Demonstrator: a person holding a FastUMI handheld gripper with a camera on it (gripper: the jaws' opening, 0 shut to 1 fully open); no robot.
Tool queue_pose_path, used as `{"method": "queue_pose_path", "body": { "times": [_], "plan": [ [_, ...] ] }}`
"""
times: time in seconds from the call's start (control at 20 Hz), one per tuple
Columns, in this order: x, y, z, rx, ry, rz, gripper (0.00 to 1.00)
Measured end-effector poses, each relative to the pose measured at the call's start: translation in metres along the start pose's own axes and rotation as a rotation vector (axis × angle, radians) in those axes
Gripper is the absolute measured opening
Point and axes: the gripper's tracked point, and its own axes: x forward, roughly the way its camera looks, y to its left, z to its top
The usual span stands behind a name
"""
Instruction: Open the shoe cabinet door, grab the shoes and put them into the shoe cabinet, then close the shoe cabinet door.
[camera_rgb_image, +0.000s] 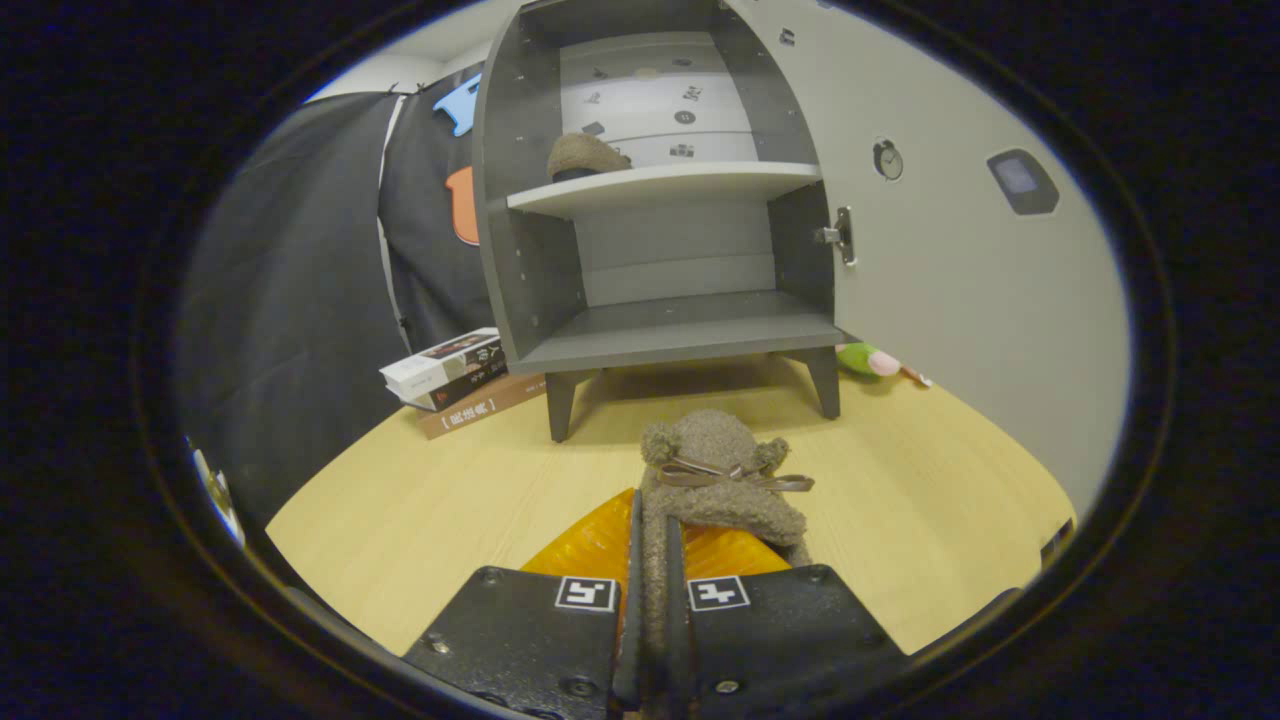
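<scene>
Fuzzy brown fleece fills the middle of the action: the gripper (650, 560) has a slipper (722, 480) pinched by its edge, both fingers pressed tight on the fabric with barely a gap between them; the toe and its little ribbon bow stick out just ahead of the fingertips, pointing at the cabinet. A grip on the thin rim, I'd say, so the bulky toe goes in first and the fingers can stay outside the opening.

Straight beyond stands the shoe cabinet (660, 330), grey, on short legs, on the wooden table (450, 500); its door (950, 260) is swung wide to the right, hinge showing, so the opening step looks done; the other slipper (585, 158) already sits on the upper shelf, towards its left; the lower shelf is bare, and that seems the natural landing spot, roughly level with the held shoe.

Left of the cabinet lies a stack of books (450, 372); a green toy (868, 359) peeks out near the right rear leg; neither blocks the approach. Remaining, by my reckoning: carry forward, release, shut the door.
</scene>
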Motion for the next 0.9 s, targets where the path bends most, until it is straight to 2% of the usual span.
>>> {"method": "queue_pose_path", "body": {
  "times": [0.25, 0.5, 0.7, 0.9],
  "plan": [
    [-0.054, 0.008, 0.048, -0.009, -0.046, 0.008, 0.13],
    [-0.103, 0.020, 0.122, 0.001, -0.121, 0.017, 0.13],
    [-0.127, 0.037, 0.193, 0.035, -0.170, 0.056, 0.13],
    [-0.131, 0.036, 0.255, 0.020, -0.230, 0.046, 0.13]
  ]
}}
